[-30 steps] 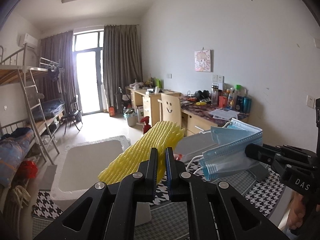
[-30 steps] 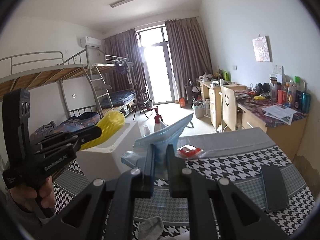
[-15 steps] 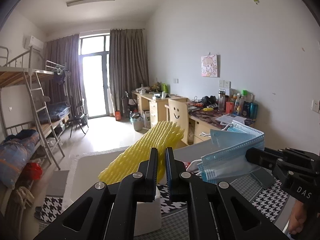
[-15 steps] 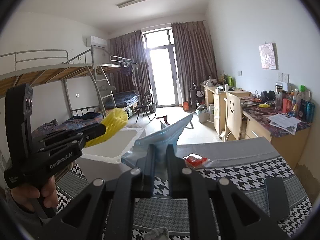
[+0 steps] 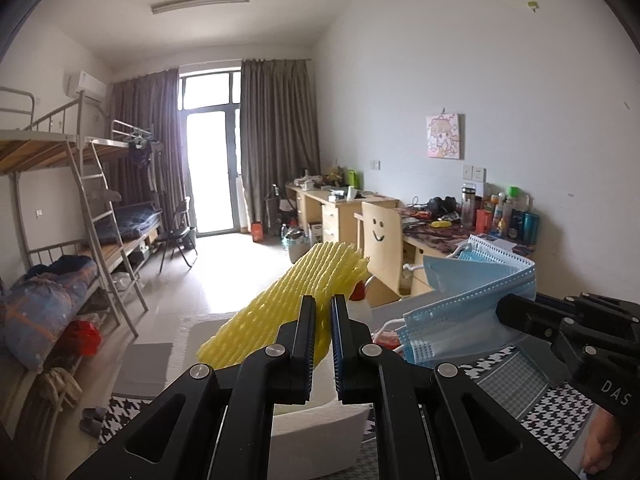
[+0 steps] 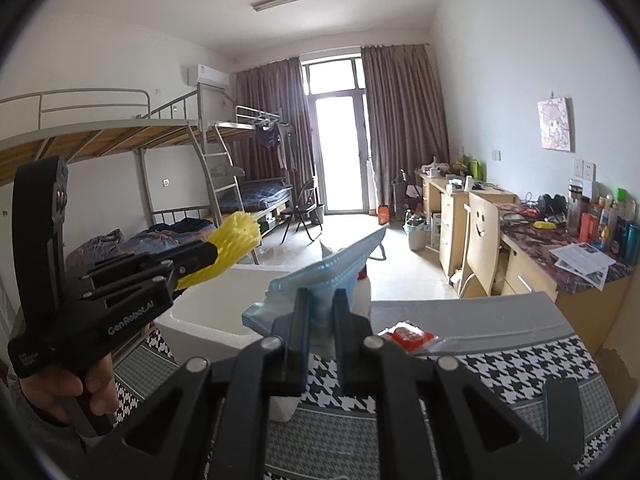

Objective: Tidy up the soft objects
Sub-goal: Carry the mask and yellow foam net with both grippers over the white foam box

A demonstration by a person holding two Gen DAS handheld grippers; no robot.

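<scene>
My left gripper [image 5: 323, 312] is shut on a yellow foam fruit net [image 5: 288, 300], held up in the air above a white foam box [image 5: 320, 424]. It also shows in the right wrist view [image 6: 200, 258] with the net [image 6: 236, 240] sticking out. My right gripper [image 6: 323, 308] is shut on a stack of blue face masks [image 6: 332, 268], held up over the box's [image 6: 224, 304] right side. In the left wrist view the masks [image 5: 468, 304] hang from the right gripper [image 5: 508, 312].
A houndstooth cloth [image 6: 480, 364] covers the table. A red packet in clear wrap [image 6: 408, 334] and a white bottle with red cap [image 6: 362, 292] lie behind the masks. A dark phone [image 6: 564, 404] lies at the right. Bunk beds [image 6: 120, 184] stand left, desks [image 6: 520, 264] right.
Both grippers have risen and tilted upward with their loads; the box and table have dropped lower in both views. Both stay shut.
</scene>
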